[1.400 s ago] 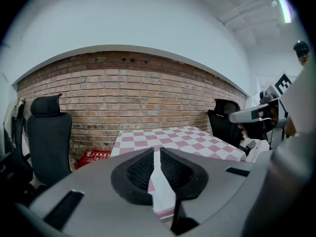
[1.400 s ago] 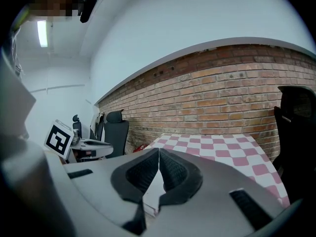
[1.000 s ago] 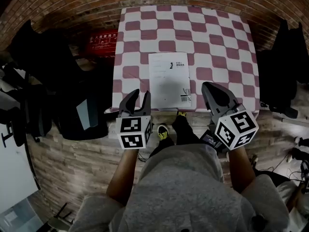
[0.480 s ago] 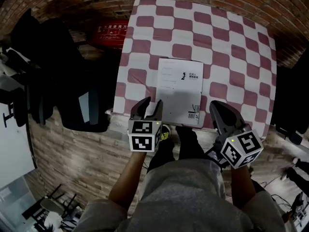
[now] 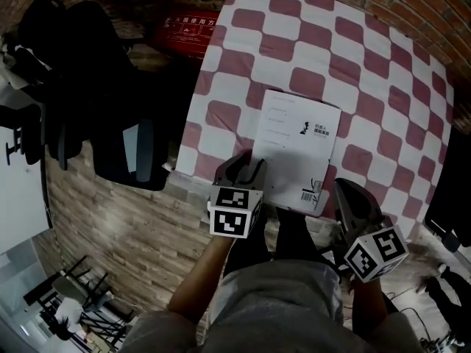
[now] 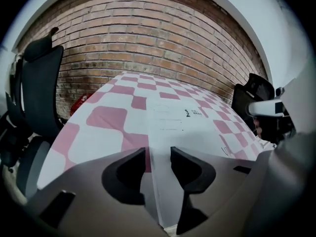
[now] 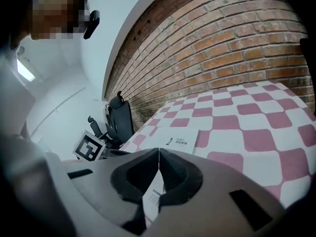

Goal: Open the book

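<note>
Head view: the book [image 5: 298, 149] is seen closed and flat on the checked cloth [image 5: 353, 65], near the table's front edge. The left gripper [image 5: 246, 169] is held over the book's near left corner. The right gripper [image 5: 346, 197] is held just off the near right corner, by the barcode. Contact with the book cannot be confirmed for either.

Left gripper view: the left gripper [image 6: 158, 154] is shown with its jaws partly apart, and they have just been opening. Nothing is clamped. The left edge of the book [image 6: 182, 127] is lined up with the gap. Likely risks: the whole block of pages could be taken instead of the cover alone, so the book would be lifted shut. The cloth could be pinched along with the edge. The spine side cannot be told, so a wrong edge could be picked.

Right gripper view: the right gripper [image 7: 159, 152] is shown with its tips met and nothing between them. The book [image 7: 173, 139] lies just ahead and below. If the book is not pinned by this gripper, it could be slid across the smooth cloth or dragged off the front edge.
</note>
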